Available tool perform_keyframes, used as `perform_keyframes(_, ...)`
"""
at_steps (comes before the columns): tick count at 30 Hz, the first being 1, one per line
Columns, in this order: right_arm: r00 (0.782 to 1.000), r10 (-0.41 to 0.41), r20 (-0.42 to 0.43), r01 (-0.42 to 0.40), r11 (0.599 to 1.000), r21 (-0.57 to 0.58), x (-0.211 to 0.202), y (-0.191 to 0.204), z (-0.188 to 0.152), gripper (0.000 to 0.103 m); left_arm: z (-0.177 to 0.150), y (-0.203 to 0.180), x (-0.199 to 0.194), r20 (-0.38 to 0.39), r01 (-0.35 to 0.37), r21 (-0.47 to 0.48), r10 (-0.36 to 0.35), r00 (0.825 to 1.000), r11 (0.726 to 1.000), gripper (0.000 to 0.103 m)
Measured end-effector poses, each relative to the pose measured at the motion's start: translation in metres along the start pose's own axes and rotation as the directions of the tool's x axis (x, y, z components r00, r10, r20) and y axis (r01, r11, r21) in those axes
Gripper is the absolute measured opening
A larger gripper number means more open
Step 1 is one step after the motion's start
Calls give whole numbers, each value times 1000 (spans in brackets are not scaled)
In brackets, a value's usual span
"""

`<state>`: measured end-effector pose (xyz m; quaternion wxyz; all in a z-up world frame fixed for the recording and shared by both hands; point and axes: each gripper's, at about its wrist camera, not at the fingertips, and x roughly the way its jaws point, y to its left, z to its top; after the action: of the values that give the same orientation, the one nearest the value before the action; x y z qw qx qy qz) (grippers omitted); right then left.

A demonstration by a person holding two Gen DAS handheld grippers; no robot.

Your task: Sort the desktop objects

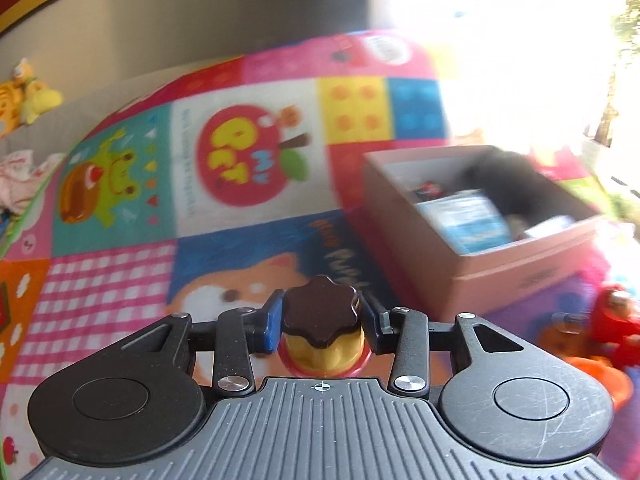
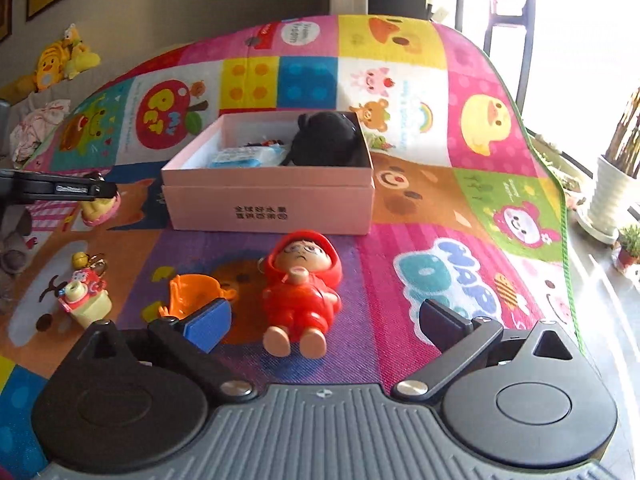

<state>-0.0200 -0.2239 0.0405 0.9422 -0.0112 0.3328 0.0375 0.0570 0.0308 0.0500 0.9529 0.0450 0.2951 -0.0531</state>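
A bright patchwork play mat point(image 2: 400, 240) is carrying everything. Left of the pink box point(image 2: 268, 204), a small pudding toy point(image 1: 322, 330) is being gripped by the left claw point(image 1: 322, 320); it is probably light, hard and slippery. Below the box, the red doll point(image 2: 300, 292) is being straddled by the wide-open right claw point(image 2: 324, 328).

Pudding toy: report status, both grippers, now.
Left gripper shut on pudding toy. Right gripper open over red doll. Pink box ahead, path clear.

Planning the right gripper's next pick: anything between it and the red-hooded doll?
Nothing visible. The right gripper is open, and the red-hooded doll lies on the mat directly ahead, between its fingers' lines.
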Motion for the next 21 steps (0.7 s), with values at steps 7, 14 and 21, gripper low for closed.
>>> perform_keyframes(7, 999, -17, -45, 19, 999, 43, 10, -9, -12, 102, -37, -66, -62, -41, 300, 139, -298, 954, 944, 44)
perform_keyframes(14, 996, -33, -77, 38, 997, 61, 16, -13, -18, 103, -78, -80, -76, -156, 426, 158, -403, 902, 891, 76)
perform_keyframes(21, 995, -40, -95, 47, 996, 76, 22, -12, -20, 103, -76, -53, -63, -157, 451, 53, -439, 885, 891, 95)
